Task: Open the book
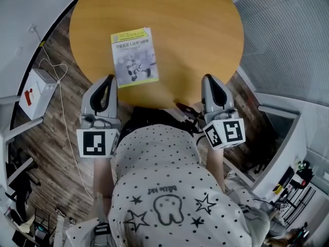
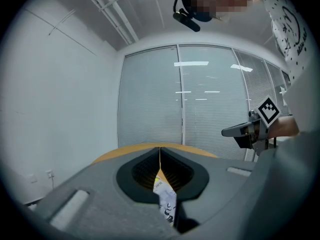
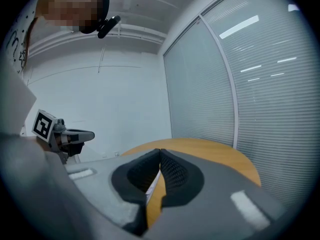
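Dotted white shirt, two grey grippers

The shirt (image 1: 164, 189) is white with small black dots, outlined stars and a tooth-like figure — short lettering sits above it. The left gripper (image 1: 109, 78) and right gripper (image 1: 208, 78) have grey shells with black ribbed inner pads — each bears a marker cube (image 1: 97, 142) in black-and-white squares.

The book (image 1: 134, 57) is the one obstacle I find on the table (image 1: 205, 30). Bare wood lies open beyond the book and widely to its right, with a narrower strip to its left. My left gripper (image 1: 109, 79) sits just short of the book's near-left corner. My right gripper (image 1: 207, 78) is well right of the book.
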`<state>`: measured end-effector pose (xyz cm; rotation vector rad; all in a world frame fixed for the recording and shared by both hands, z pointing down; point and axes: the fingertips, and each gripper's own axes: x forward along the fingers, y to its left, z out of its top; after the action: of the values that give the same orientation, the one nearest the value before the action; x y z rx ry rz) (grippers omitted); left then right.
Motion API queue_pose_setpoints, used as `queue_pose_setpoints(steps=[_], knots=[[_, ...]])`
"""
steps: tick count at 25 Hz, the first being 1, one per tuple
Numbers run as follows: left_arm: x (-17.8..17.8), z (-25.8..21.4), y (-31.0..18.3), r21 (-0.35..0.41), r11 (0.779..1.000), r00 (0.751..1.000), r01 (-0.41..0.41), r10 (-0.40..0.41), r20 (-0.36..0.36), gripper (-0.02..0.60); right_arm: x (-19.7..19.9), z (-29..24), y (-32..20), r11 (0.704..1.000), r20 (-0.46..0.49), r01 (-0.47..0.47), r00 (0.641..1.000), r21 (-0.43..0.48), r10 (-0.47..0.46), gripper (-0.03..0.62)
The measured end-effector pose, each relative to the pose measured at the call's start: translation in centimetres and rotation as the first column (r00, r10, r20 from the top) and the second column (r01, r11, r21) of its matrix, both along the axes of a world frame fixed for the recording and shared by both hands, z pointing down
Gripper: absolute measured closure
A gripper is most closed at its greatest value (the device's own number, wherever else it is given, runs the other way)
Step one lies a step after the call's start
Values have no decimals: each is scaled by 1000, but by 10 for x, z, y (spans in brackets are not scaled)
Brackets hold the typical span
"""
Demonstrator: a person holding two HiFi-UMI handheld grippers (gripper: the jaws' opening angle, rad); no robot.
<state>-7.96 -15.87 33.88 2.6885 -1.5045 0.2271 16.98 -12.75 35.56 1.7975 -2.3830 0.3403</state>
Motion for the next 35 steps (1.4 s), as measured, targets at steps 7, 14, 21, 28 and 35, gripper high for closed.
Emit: queue_pose_setpoints(steps=[7,14,21,28,35], knots=[[23,31,-3,-58,994,990,-88,94,109,512,8,7,6,999,-2,-25,1000,-20,25,589],[62,103,-3,-157,971,927,-180,221,302,437,27,11,13,997,-5,-69,998,-36,69,589],[97,186,11,-279,911,773,-305,407,486,382,41,12,30,989,-11,-142,990,-46,142,589],[126,257,20,-416,828,624,-375,558,548,367,63,16,41,974,-14,-221,975,-55,221,589],[134,293,14,-474,809,563,-346,584,585,367,79,16,48,964,-17,-259,966,-59,259,589]])
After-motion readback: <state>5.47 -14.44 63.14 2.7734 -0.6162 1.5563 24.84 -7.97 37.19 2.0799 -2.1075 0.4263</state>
